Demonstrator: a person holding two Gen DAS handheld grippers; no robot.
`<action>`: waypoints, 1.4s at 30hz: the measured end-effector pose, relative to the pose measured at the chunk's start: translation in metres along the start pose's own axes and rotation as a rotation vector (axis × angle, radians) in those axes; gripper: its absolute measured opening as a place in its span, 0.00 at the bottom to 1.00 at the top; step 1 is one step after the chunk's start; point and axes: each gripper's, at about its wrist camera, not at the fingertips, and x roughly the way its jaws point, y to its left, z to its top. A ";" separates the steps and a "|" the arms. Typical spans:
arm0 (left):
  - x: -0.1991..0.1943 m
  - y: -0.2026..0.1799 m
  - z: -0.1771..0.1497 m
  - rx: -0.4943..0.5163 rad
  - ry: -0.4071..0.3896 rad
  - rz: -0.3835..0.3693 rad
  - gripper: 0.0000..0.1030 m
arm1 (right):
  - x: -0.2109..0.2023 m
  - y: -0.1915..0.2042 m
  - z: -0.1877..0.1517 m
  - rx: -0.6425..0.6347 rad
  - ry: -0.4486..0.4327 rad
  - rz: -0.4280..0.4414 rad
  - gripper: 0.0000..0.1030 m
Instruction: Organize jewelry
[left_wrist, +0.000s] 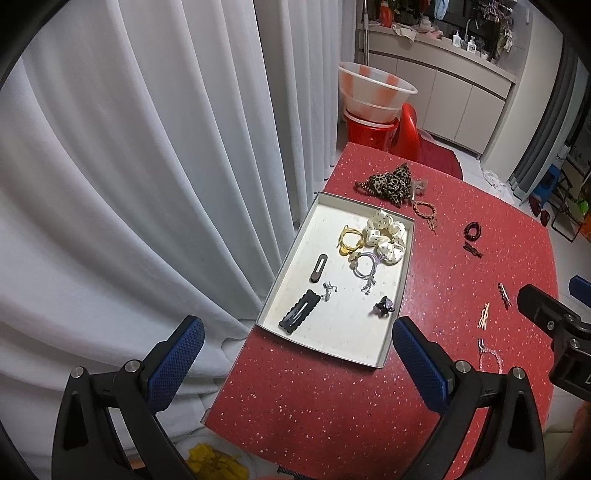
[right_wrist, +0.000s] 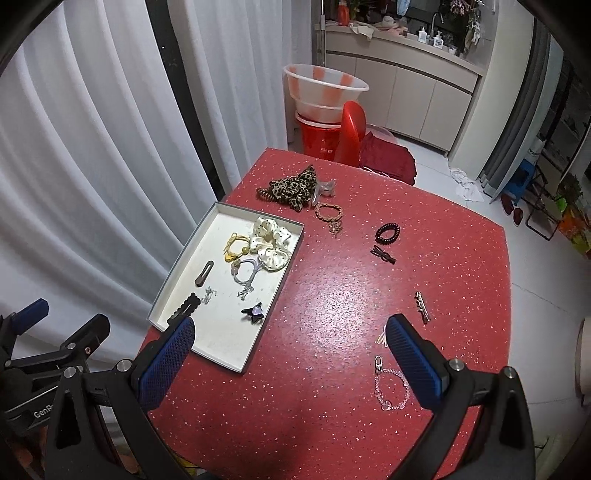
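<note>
While both the left gripper and right gripper hover spread wide and empty above the red table, the white tray at left holds scrunchies and clips, with a beaded bracelet loose near right.

Table glossy red w/ glitter specks; tray matt card (paper-like); scrunchie satiny cloth.

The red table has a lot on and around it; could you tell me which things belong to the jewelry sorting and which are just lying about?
Job:
tray
polka-dot scrunchie
leopard scrunchie
coil hair tie
bead bracelet
silver clip

Lying about:
striped basin
red chair
curtain
</note>
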 end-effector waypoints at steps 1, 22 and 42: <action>-0.001 0.000 0.000 0.000 -0.001 0.000 0.99 | 0.000 0.000 0.000 0.001 0.000 0.000 1.00; -0.001 0.001 -0.002 -0.008 0.005 0.004 0.99 | -0.001 0.006 -0.003 -0.019 0.004 0.025 1.00; 0.000 0.001 -0.003 -0.008 0.006 0.005 0.99 | 0.000 0.008 -0.004 -0.024 0.010 0.033 1.00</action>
